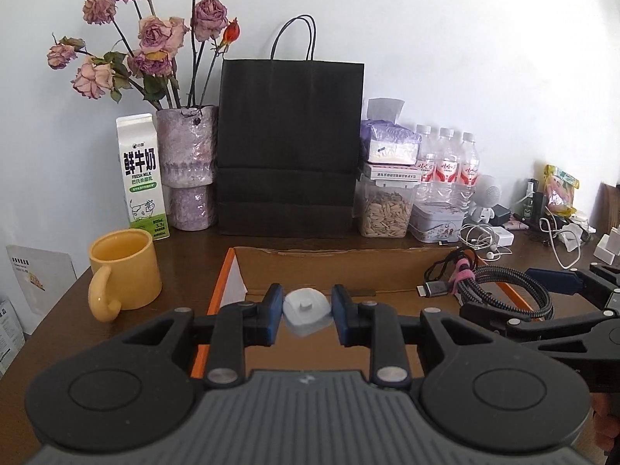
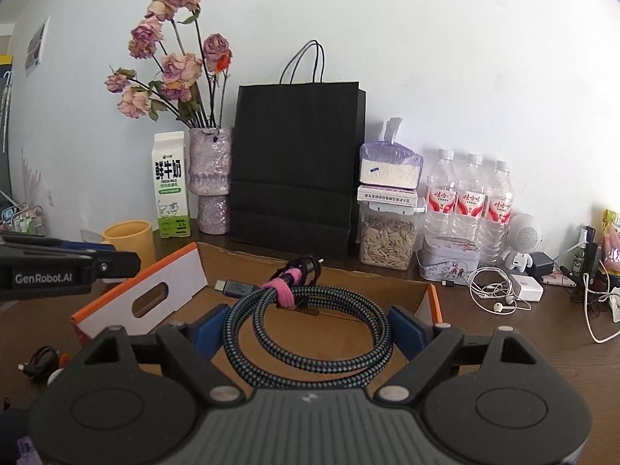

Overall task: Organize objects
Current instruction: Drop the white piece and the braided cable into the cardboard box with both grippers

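My left gripper (image 1: 307,316) is shut on a small white plug-like charger (image 1: 306,310), held above the open cardboard box (image 1: 348,267) with orange edges. My right gripper (image 2: 308,329) grips a coiled braided cable (image 2: 310,333) bound by a pink strap (image 2: 285,288), its blue pads pressing the coil's two sides over the same box (image 2: 348,298). From the left wrist camera, the coil (image 1: 515,290) and the right gripper (image 1: 558,286) hang at the box's right end. The left gripper's arm (image 2: 58,267) crosses the right wrist view at far left.
Along the wall stand a yellow mug (image 1: 124,275), milk carton (image 1: 141,176), vase of dried roses (image 1: 190,166), black paper bag (image 1: 288,147), seed jar (image 1: 387,205), tin (image 1: 436,221) and three water bottles (image 1: 445,162). Earphones, a white adapter (image 2: 525,286) and cables clutter the right.
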`<move>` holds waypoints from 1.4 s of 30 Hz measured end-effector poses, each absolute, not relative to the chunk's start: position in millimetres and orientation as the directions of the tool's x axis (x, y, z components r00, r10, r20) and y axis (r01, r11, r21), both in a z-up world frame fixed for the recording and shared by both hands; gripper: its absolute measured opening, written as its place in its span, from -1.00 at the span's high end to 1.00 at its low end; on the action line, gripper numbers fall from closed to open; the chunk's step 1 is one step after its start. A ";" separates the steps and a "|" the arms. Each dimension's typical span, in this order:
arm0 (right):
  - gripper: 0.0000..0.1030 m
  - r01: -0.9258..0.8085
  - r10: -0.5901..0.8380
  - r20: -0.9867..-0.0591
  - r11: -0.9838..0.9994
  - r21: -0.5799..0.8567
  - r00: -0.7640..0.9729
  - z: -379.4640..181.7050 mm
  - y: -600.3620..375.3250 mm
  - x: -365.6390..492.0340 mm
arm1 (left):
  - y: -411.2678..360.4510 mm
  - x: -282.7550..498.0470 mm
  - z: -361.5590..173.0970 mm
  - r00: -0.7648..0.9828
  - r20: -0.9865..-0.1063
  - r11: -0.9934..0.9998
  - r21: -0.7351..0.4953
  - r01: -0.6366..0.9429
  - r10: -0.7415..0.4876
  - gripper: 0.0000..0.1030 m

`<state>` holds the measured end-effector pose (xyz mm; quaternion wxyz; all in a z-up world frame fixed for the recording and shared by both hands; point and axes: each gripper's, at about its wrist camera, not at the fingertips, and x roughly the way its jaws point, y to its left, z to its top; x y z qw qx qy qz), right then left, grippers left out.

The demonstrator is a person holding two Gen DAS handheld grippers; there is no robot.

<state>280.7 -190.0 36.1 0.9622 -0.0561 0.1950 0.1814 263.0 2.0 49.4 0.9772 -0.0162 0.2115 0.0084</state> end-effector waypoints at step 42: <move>-1.00 -0.341 0.309 -0.428 0.940 0.002 0.849 32.9 -205.8 243.1 | 8.8 228.1 58.0 0.919 -0.384 0.996 0.039 -0.084 0.092 -1.00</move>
